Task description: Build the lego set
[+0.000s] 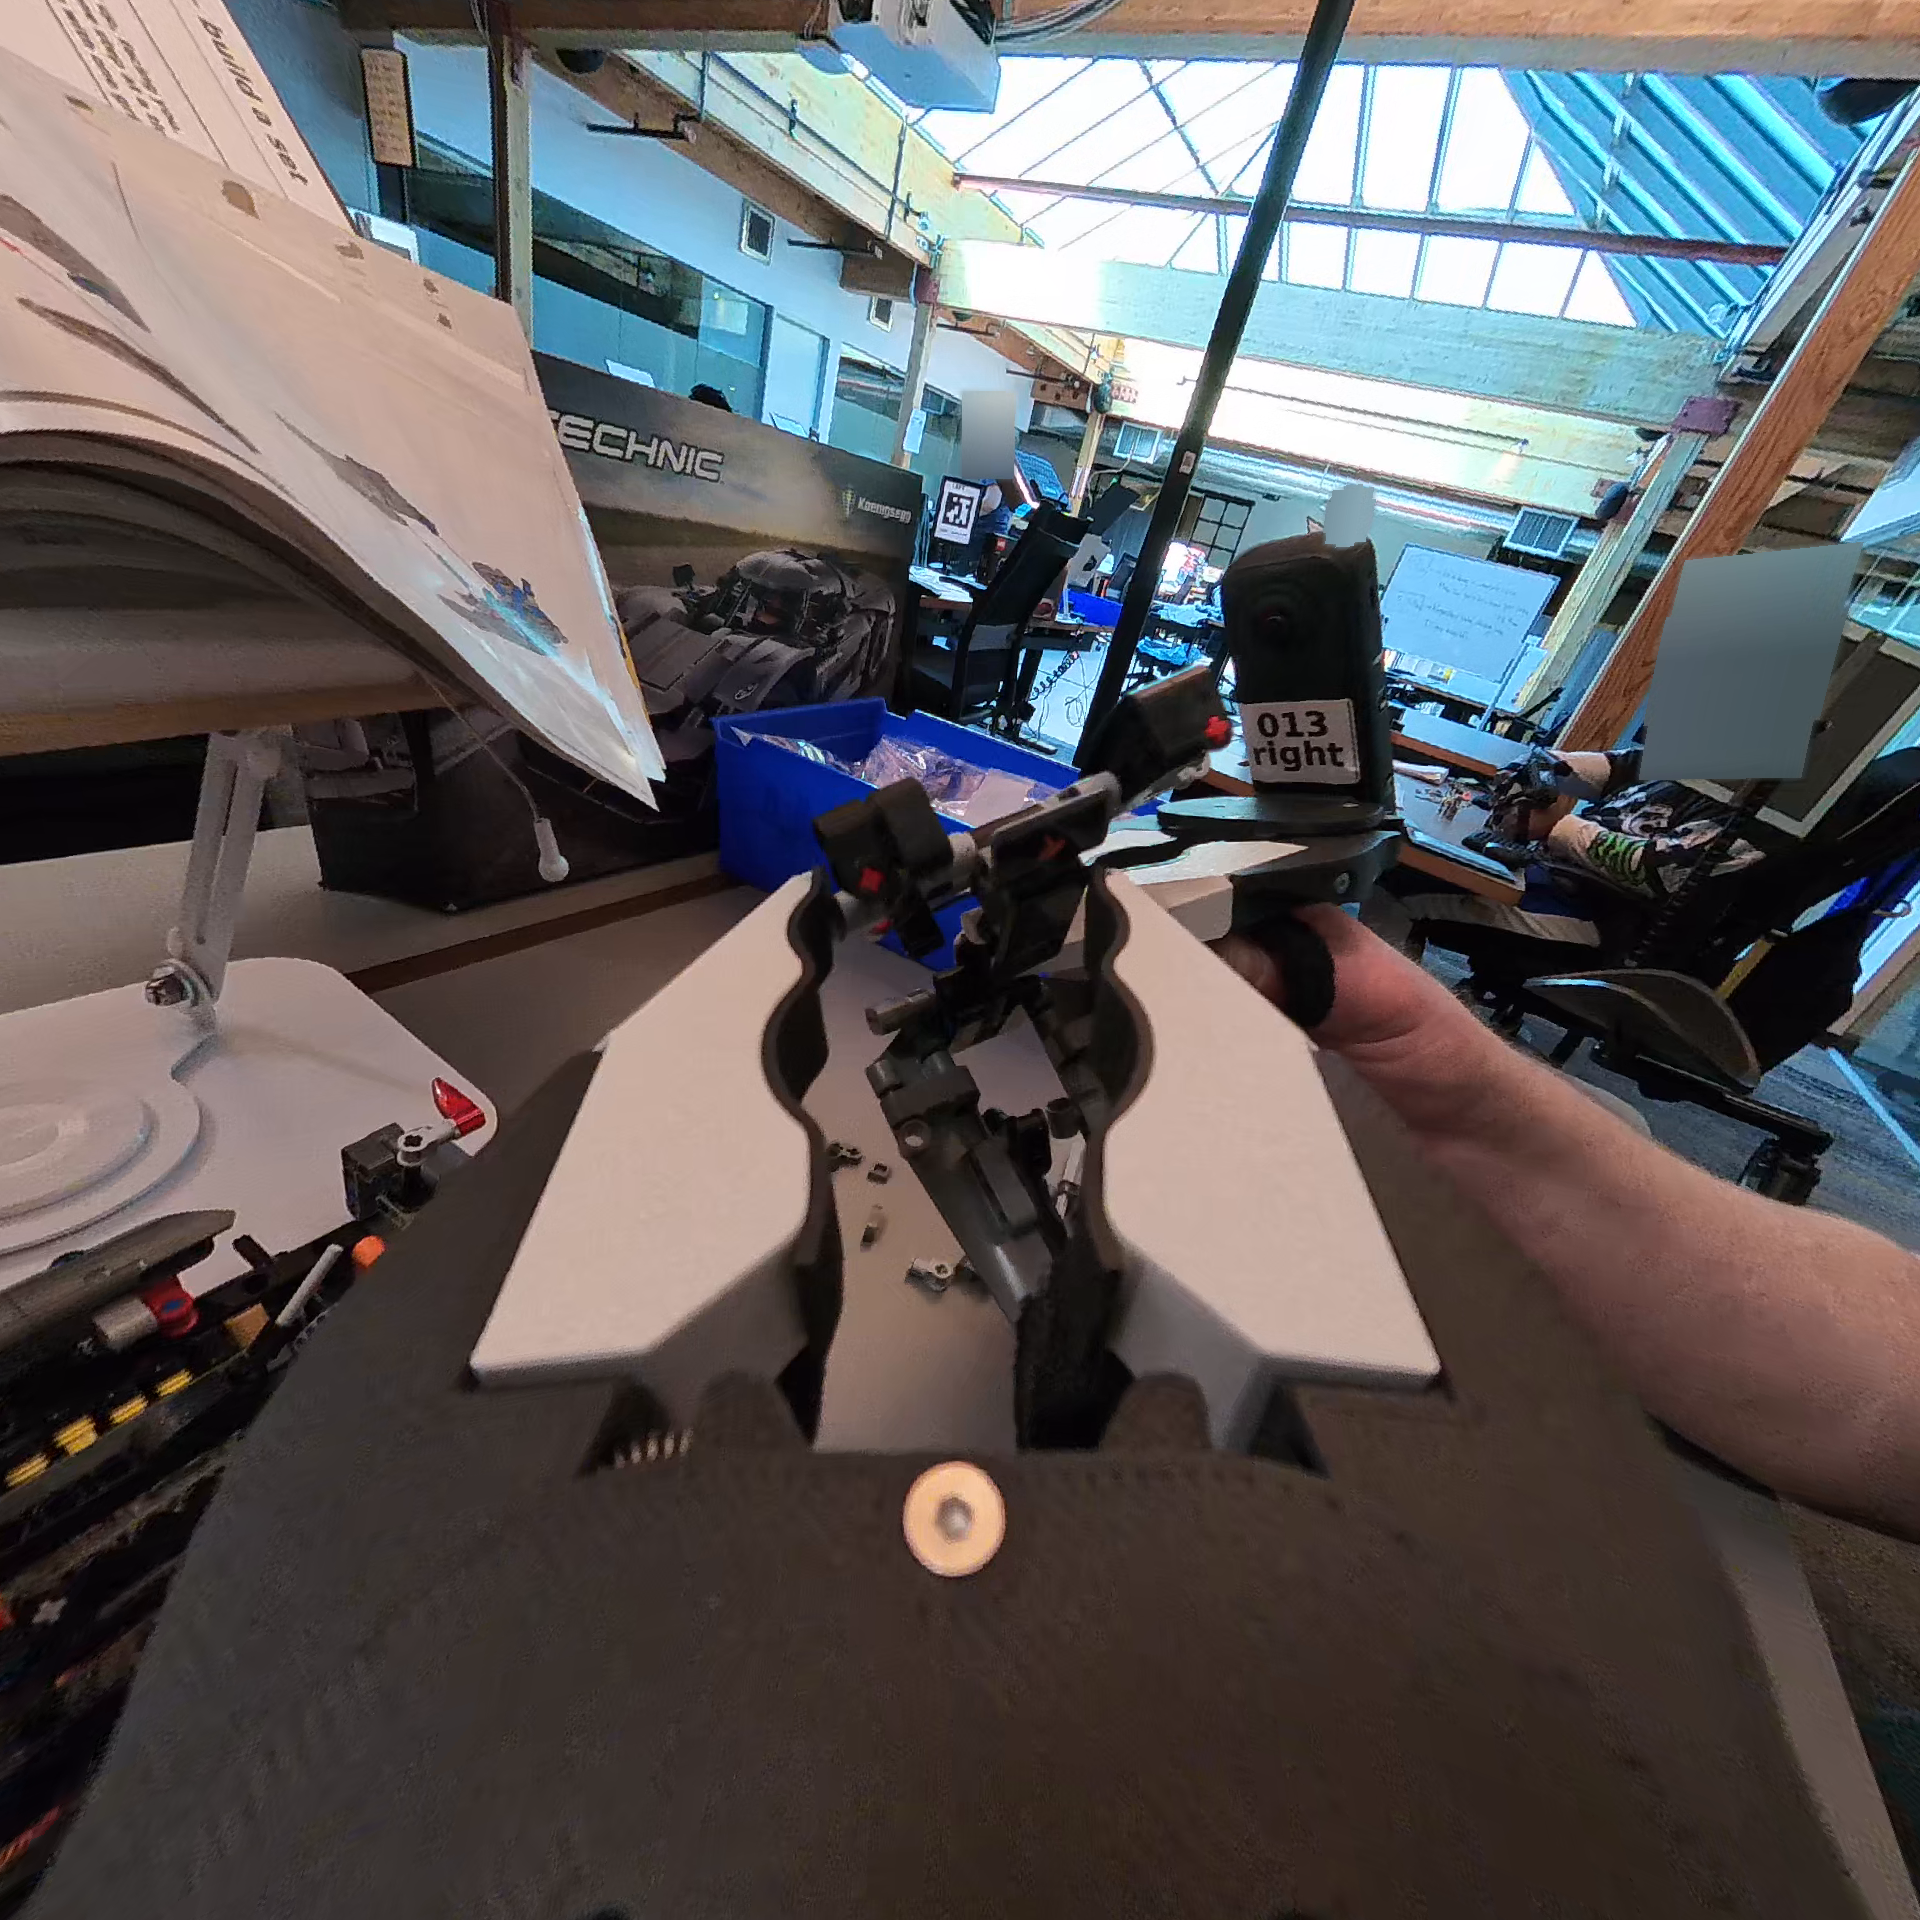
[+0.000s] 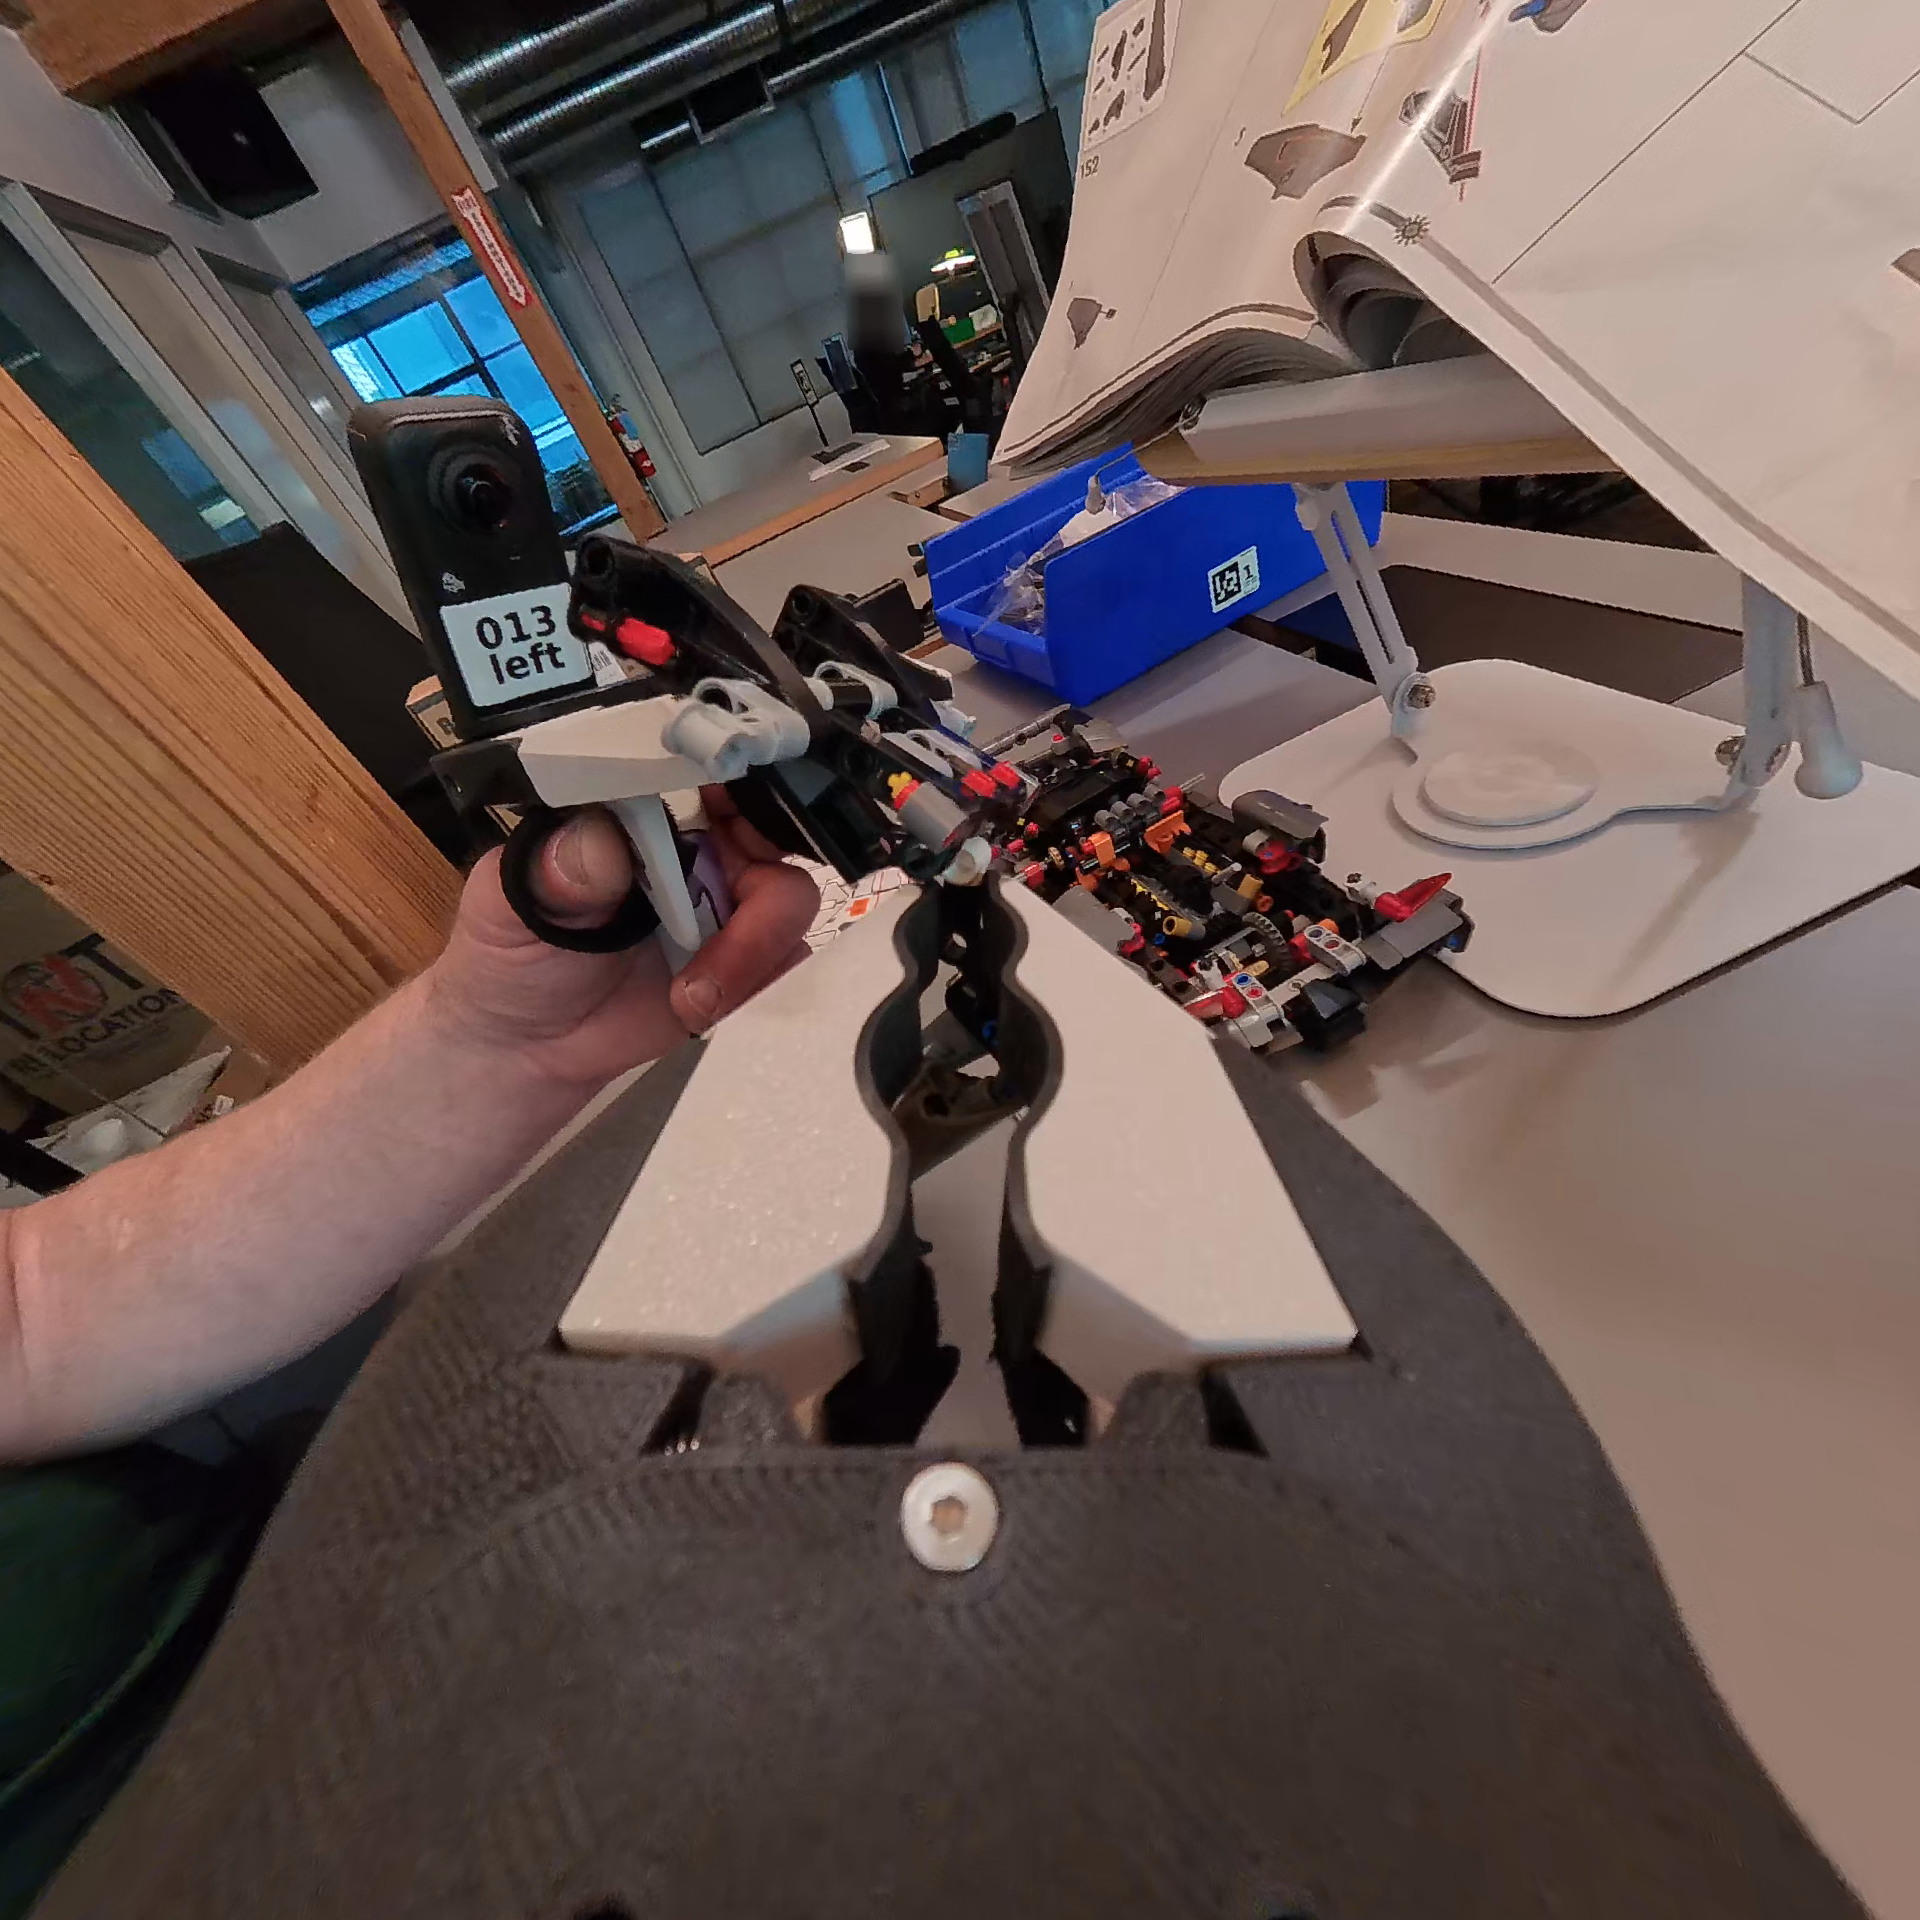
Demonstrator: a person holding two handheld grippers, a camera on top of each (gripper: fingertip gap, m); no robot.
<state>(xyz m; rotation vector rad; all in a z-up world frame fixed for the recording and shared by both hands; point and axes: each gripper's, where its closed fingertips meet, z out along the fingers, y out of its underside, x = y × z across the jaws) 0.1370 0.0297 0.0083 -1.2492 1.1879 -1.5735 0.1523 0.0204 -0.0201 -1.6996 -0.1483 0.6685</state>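
The left gripper (image 1: 961, 935) has its white fingers (image 1: 675, 1143) parted only as wide as the dark grey lego sub-assembly (image 1: 966, 1039) clamped between them. Its long axis runs up the gap from deep between the fingers to well past the tips, leaning slightly right, and its black, red-pinned far end stands clear above the table. In the right wrist view the same piece (image 2: 810, 727) lies slantwise, from upper left down toward the right gripper (image 2: 961, 914), whose fingers (image 2: 779, 1143) are nearly together and pinched on a thin black beam at the piece's lower end. Each gripper is held by a bare hand (image 2: 603, 935), and the two tools meet at the piece, held above the grey table (image 2: 1558, 1195).

A few small loose parts (image 1: 873, 1195) lie on the table under the left fingers. Beyond the right tips sits the part-built car chassis (image 2: 1226, 883), just beside the white base of the book stand (image 2: 1558, 831). The open instruction booklet (image 2: 1558, 260) overhangs that side, crowding the room above. A blue bin (image 2: 1122, 603) stands farther back, with open tabletop in the near right
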